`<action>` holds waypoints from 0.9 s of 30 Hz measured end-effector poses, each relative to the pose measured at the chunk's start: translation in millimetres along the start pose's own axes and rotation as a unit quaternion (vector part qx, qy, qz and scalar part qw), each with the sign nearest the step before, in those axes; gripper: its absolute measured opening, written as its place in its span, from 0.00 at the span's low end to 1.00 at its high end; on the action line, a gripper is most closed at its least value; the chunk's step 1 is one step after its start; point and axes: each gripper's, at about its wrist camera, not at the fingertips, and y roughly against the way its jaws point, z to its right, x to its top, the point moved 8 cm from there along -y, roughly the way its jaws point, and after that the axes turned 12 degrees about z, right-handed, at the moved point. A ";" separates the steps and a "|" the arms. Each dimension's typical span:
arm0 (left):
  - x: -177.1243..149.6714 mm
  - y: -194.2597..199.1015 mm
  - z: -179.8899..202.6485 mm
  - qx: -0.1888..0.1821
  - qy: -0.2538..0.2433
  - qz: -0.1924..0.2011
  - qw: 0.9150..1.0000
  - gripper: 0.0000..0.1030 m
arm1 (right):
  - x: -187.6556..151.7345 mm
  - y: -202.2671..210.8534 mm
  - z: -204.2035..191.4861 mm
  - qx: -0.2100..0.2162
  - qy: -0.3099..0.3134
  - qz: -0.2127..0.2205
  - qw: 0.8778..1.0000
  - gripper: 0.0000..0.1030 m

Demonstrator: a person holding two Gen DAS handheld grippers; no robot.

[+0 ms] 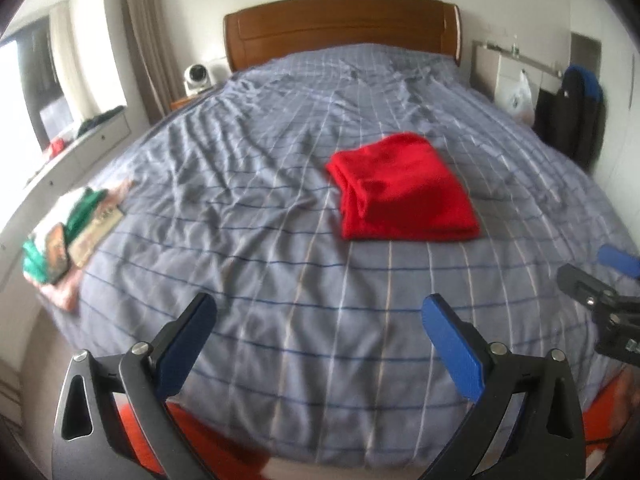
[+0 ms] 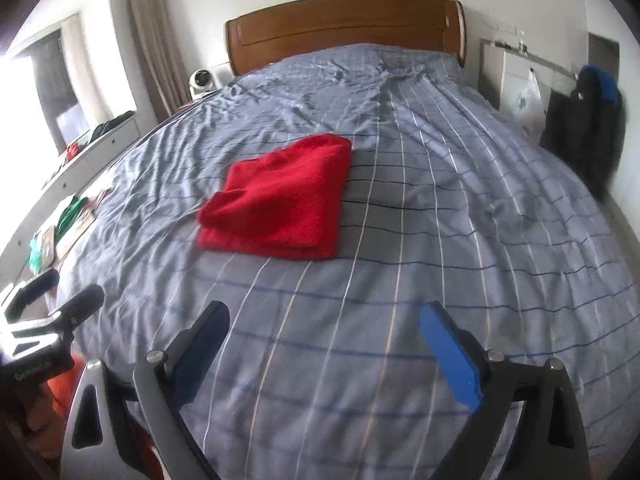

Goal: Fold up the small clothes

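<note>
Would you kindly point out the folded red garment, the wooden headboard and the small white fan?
folded red garment [image 1: 404,188]: left wrist view, middle of its top layer.
wooden headboard [image 1: 340,26]: left wrist view, centre of the panel.
small white fan [image 2: 201,82]: right wrist view, its round front.

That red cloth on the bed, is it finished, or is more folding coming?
The red cloth already lies folded flat on the bedspread. Nothing is in hand: the left gripper and right gripper are both open and empty. The green and pink clothes at the bed's edge may be next.
</note>
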 end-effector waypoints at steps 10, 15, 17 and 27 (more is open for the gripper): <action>7.3 39.5 9.5 -0.017 -0.025 0.013 0.999 1.00 | 2.2 44.7 -20.9 0.012 0.021 -0.007 1.000 0.99; 10.5 43.7 11.0 -0.018 -0.024 0.020 0.999 1.00 | 10.6 55.8 -20.2 0.008 0.031 0.001 1.000 0.99; 8.7 40.7 12.4 -0.023 -0.014 0.012 1.000 1.00 | 11.2 56.2 -18.9 0.003 0.033 0.002 0.999 0.99; 0.1 33.5 16.7 -0.019 0.000 -0.018 1.000 1.00 | 7.5 55.2 -18.7 0.002 0.034 -0.005 0.999 0.99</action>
